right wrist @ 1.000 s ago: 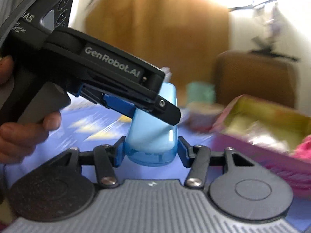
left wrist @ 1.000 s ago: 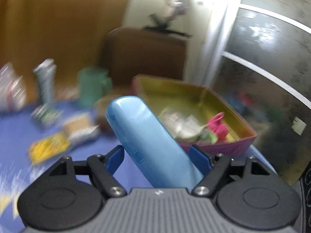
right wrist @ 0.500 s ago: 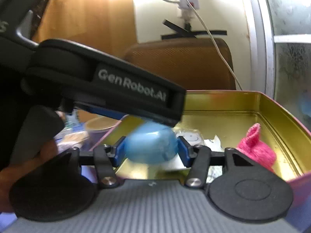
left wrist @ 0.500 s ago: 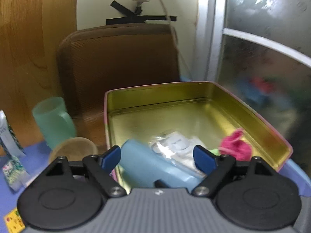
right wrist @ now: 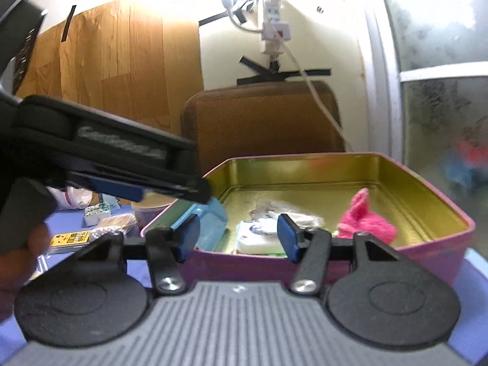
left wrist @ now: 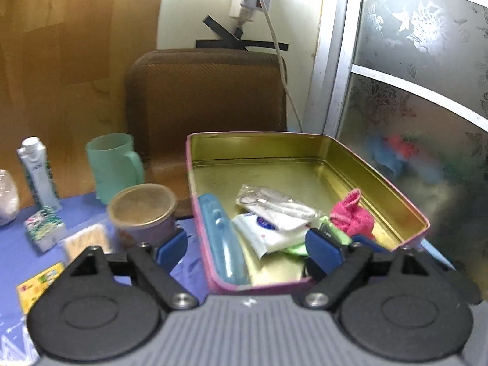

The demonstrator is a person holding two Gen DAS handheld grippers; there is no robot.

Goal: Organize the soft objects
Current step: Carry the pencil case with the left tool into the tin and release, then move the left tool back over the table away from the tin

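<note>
Hardly any lettering could be read. A white word ran along the black side of the left tongs point(right wrist: 170, 193) in the right wrist view, but blur smeared it past reading. Print on the white carton point(left wrist: 36, 172), the yellow packet point(left wrist: 38, 283) and the white pouch point(left wrist: 268, 235) was too small to make out.

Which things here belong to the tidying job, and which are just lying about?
Part of the job:
- pink metal tin with gold inside
- light blue plastic case, in the tin
- pink fluffy cloth
- white wipes packet
- left gripper, jaws opening, empty

Lying about:
- green plastic mug
- lidded paper cup
- white tube
</note>
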